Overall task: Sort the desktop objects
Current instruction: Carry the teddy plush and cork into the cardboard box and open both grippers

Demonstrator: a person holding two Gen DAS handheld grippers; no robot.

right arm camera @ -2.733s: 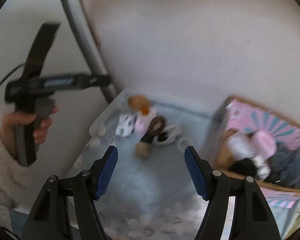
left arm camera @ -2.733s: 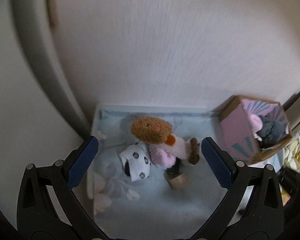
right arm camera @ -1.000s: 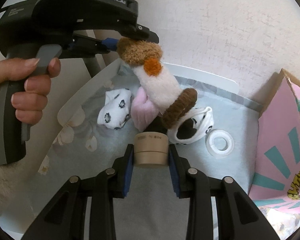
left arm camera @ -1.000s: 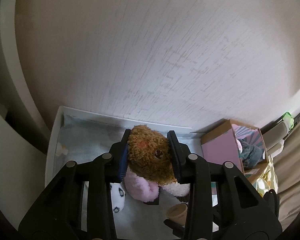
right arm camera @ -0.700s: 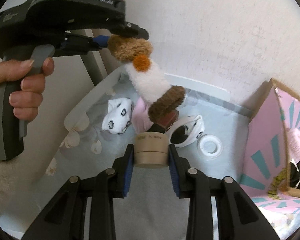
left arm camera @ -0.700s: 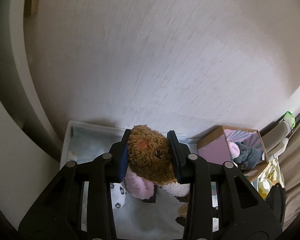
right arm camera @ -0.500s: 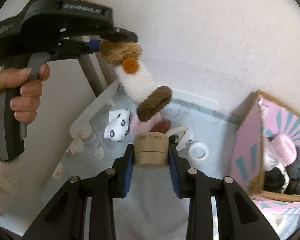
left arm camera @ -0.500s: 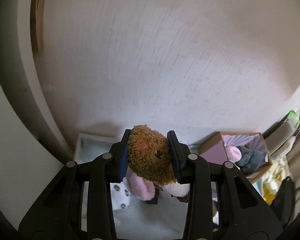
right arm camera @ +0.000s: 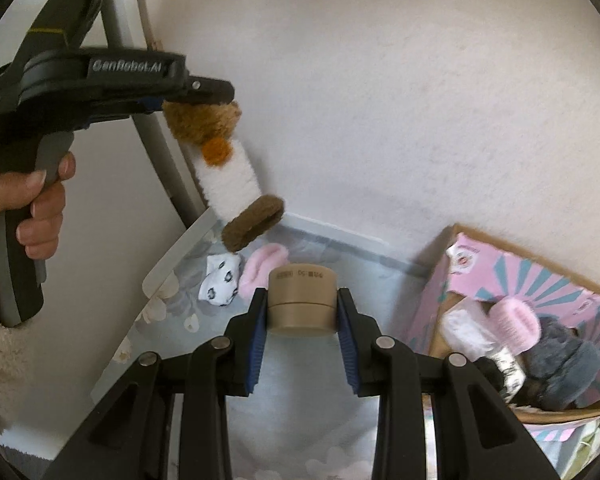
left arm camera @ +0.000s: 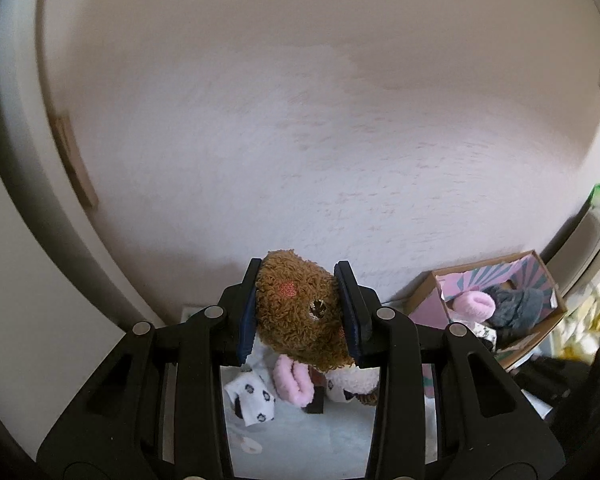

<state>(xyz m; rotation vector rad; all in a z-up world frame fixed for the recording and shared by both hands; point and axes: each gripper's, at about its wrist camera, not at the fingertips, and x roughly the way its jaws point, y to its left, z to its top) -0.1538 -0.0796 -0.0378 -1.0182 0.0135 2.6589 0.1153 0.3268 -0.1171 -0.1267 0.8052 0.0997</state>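
The plush sock (right arm camera: 224,168) is brown at the toe and cuff, white along the middle, with an orange patch. The jar (right arm camera: 302,298) is plain tan. One sock (right arm camera: 220,278) is white with black spots; another (right arm camera: 262,268) is pale pink. The box (right arm camera: 540,280) is pink with teal rays. The mat (right arm camera: 308,400) looks light blue, perhaps flower-printed.

Socks (right arm camera: 242,278) on table (right arm camera: 332,432); box (right arm camera: 540,320) right, against wall (right arm camera: 380,80).

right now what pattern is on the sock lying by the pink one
White with black paw-like spots on the sock, clearest in the right wrist view.
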